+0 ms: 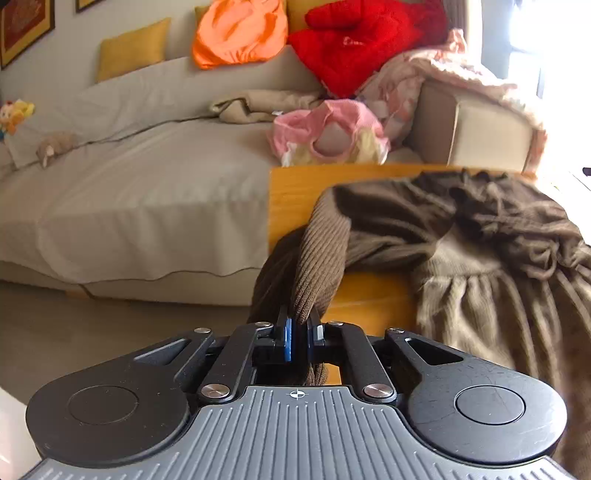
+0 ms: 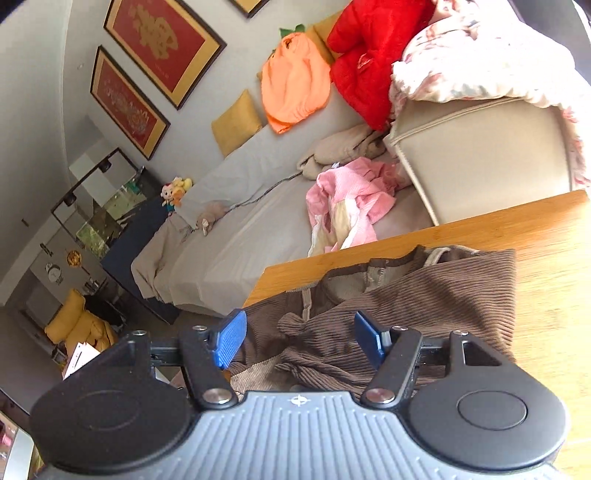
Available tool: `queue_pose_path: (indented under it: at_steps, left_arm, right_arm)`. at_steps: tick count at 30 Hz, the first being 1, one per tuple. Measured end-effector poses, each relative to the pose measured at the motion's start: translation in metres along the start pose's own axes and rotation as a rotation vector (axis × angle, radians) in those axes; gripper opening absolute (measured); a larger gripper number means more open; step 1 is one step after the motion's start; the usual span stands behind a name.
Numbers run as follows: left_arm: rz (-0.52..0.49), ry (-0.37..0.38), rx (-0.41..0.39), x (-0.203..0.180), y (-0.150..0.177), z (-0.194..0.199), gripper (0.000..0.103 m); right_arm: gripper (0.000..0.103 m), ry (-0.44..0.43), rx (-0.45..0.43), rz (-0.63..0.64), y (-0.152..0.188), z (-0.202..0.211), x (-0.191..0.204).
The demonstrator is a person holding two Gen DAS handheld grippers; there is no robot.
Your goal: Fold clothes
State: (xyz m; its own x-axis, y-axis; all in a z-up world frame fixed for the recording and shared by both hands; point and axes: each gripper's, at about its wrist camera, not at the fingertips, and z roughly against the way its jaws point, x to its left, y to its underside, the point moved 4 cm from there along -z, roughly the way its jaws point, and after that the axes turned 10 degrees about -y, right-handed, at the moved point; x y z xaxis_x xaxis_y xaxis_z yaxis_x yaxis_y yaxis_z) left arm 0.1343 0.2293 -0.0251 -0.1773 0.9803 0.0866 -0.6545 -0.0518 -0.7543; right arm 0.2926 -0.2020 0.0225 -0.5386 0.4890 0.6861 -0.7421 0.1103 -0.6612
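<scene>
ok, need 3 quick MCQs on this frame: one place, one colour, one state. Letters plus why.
1. Where does the brown corduroy garment lie?
A. on the sofa
B. on the wooden table
C. on the floor

2. What colour is the padded jacket at the back of the sofa, beside the orange garment?
A. red
B. blue
C. green

3. How does the left claw stand?
A. wide open, nothing in it
B. shut on brown corduroy
C. shut on a pink garment

Answers:
1 B: the corduroy spreads over the wood top in both views.
2 A: it is bright red in both views.
3 B: its blue pads pinch a bunched corduroy fold; the right claw is the open one.
</scene>
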Motion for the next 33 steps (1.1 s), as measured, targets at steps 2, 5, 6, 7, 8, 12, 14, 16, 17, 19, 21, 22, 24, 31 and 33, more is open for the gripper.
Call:
queue_pose_path:
  at_steps: [2,5,6,7,8,12,14,16,17,19,21,22,24,31,33]
  left_arm:
    - [0.043,0.091,-0.019,-0.016,-0.025,0.013,0.007]
    - [0.100,0.260,-0.045,-0.054,-0.062,0.028,0.007]
    - [0.122,0.326,-0.048,-0.069,-0.074,0.031,0.007]
    - [0.144,0.393,-0.051,-0.085,-0.086,0.034,0.008]
    - [0.178,0.468,-0.046,-0.099,-0.097,0.035,0.009]
    - [0.440,0.839,0.082,-0.150,-0.119,0.014,0.065]
    - [0.458,0.888,0.096,-0.170,-0.119,0.010,0.076]
    - [0.398,0.861,0.051,-0.179,-0.115,0.013,0.080]
    - [0.345,0.815,0.019,-0.180,-0.112,0.015,0.085]
    - [0.194,0.680,-0.063,-0.181,-0.099,0.022,0.091]
    - [0.024,0.534,-0.131,-0.183,-0.081,0.027,0.095]
    - [-0.059,0.467,-0.155,-0.185,-0.070,0.028,0.095]
    - [-0.212,0.368,-0.184,-0.189,-0.046,0.031,0.097]
    - [-0.495,0.174,-0.330,-0.205,-0.005,0.027,0.100]
    - [-0.522,0.139,-0.391,-0.214,-0.007,0.023,0.100]
  right_arm:
    - [0.066,0.003,-0.036,-0.018,0.000,0.018,-0.011]
    - [0.066,-0.004,-0.074,-0.032,0.002,0.032,-0.024]
    - [0.066,-0.007,-0.084,-0.035,0.003,0.036,-0.028]
    - [0.066,-0.002,-0.091,-0.028,0.005,0.038,-0.030]
    - [0.066,0.012,-0.094,-0.009,0.006,0.039,-0.030]
    - [0.067,0.095,-0.095,0.118,0.013,0.038,-0.026]
    - [0.068,0.116,-0.101,0.152,0.014,0.041,-0.024]
    - [0.069,0.140,-0.104,0.181,0.014,0.043,-0.024]
    - [0.069,0.159,-0.101,0.201,0.014,0.044,-0.023]
    - [0.069,0.196,-0.076,0.254,0.016,0.041,-0.022]
    - [0.069,0.171,-0.008,0.281,0.024,0.029,-0.017]
    - [0.069,0.155,0.028,0.292,0.029,0.023,-0.015]
    - [0.069,0.092,0.114,0.298,0.044,0.004,-0.007]
    - [0.024,0.022,0.286,0.265,0.081,-0.062,0.004]
    - [0.019,-0.002,0.259,0.306,0.071,-0.063,0.022]
